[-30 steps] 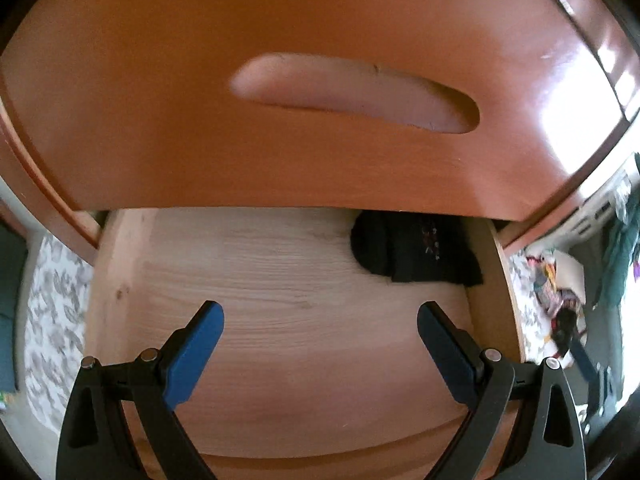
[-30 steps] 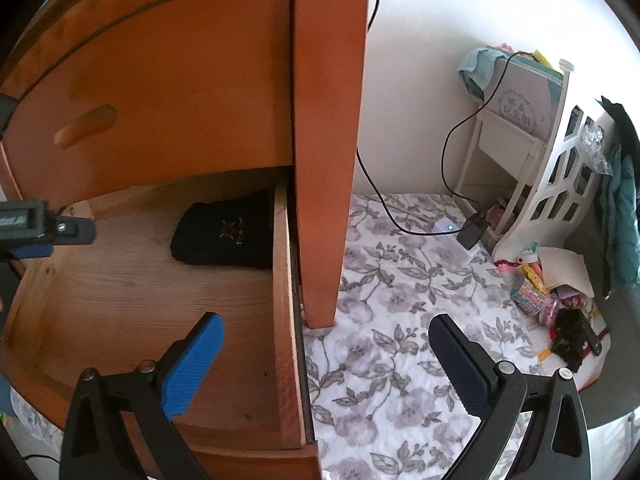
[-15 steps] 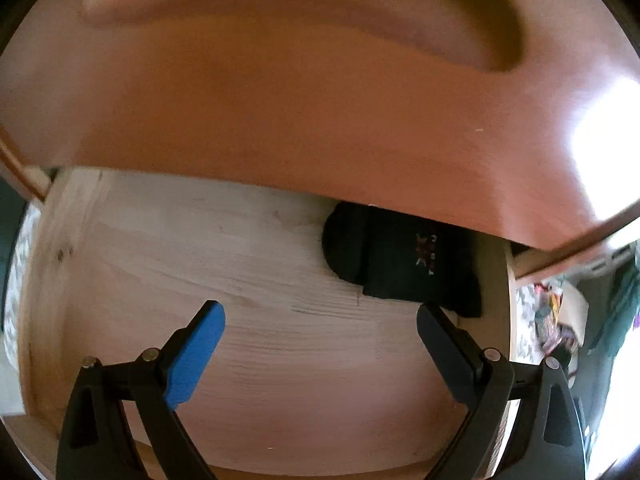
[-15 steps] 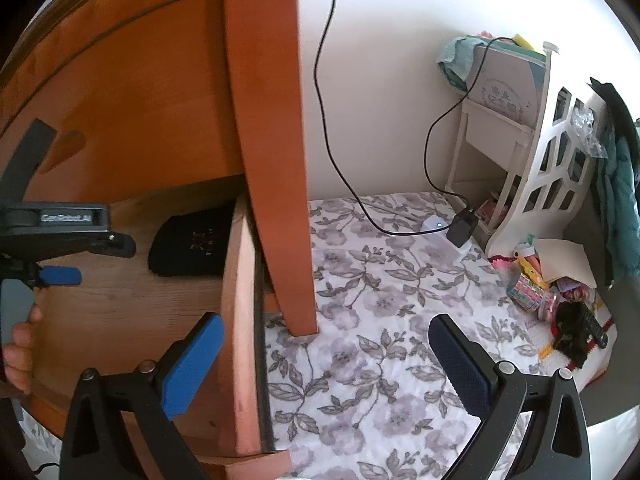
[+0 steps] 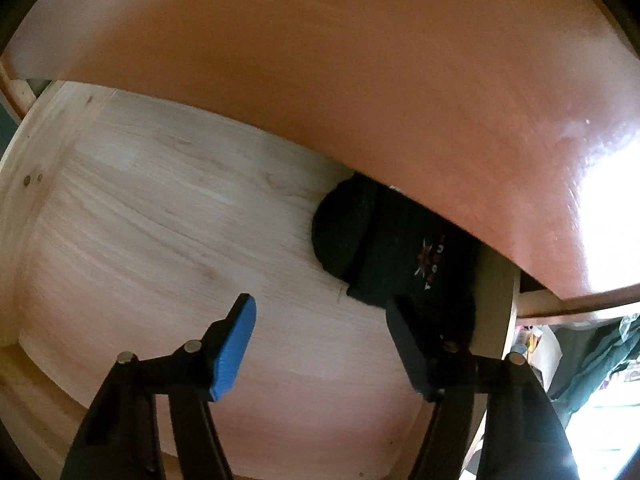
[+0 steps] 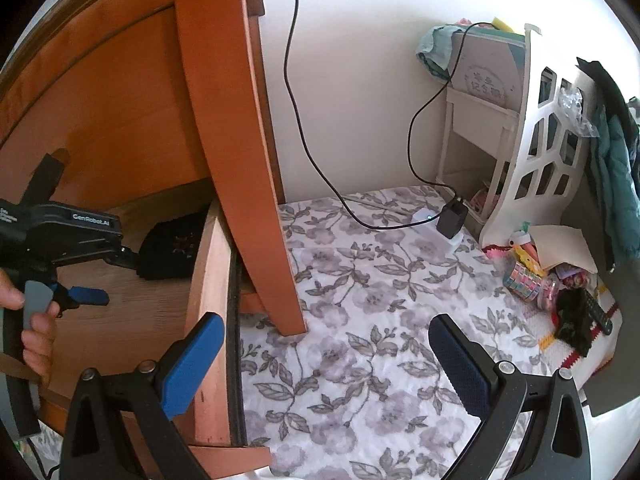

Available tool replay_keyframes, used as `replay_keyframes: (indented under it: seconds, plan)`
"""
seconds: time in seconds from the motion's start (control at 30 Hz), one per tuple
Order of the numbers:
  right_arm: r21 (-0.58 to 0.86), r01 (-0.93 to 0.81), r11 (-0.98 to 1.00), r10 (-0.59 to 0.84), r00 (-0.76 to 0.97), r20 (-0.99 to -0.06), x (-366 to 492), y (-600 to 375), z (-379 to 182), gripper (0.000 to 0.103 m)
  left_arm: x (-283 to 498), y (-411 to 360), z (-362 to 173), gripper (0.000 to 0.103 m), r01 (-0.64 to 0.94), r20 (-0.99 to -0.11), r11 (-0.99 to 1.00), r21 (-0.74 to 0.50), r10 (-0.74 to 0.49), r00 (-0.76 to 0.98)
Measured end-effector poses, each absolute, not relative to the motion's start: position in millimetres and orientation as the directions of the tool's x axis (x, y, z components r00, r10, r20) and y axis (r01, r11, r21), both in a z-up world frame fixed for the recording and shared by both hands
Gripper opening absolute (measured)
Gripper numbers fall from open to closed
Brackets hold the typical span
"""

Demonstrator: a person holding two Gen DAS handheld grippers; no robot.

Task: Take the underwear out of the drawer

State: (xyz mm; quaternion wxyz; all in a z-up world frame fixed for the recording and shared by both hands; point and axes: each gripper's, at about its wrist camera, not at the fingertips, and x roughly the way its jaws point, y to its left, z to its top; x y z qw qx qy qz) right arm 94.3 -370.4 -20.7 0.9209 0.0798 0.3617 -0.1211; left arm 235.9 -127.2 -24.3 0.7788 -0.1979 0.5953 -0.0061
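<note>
Black folded underwear (image 5: 392,248) lies at the far right of the open drawer's pale wooden floor (image 5: 160,240), partly under the orange drawer front (image 5: 320,80) above. My left gripper (image 5: 320,312) points down into the drawer. Its jaws are closing, with bare wood between them; the right finger (image 5: 404,340) overlaps the underwear's near edge. From the right wrist view, the left gripper (image 6: 120,278) sits just left of the underwear (image 6: 172,246), held by a person's hand (image 6: 36,332). My right gripper (image 6: 324,344) hangs open and empty outside the drawer's side wall (image 6: 210,300).
The dresser's orange corner post (image 6: 224,120) stands right of the drawer. Beyond it lies a floral floor covering (image 6: 380,300) with a black cable (image 6: 296,100) and charger (image 6: 452,220). A white cut-out shelf (image 6: 532,140) and a heap of small toys (image 6: 560,280) are far right.
The left gripper sank deeper into the drawer towards the underwear, rolled, and its jaws narrowed. The right gripper drifted sideways, so the dresser now sits further left in its view.
</note>
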Motion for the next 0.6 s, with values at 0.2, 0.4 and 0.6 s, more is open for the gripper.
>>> replay_keyframes:
  seconds: [0.2,0.4,0.6]
  plan:
    - [0.068,0.291,0.954,-0.167,0.707,-0.687,93,-375,-24,0.103,237,-131,-30,0.055,-0.273,-0.913,0.889,-0.366,-0.287,0.29]
    - [0.069,0.292,0.954,-0.167,0.707,-0.687,92,-376,-25,0.103,233,-132,-29,0.043,-0.312,-0.898,0.863,-0.398,-0.297,0.323]
    - [0.071,0.298,0.952,-0.168,0.702,-0.693,92,-376,-28,0.103,226,-132,-31,0.03,-0.325,-0.88,0.838,-0.438,-0.326,0.345]
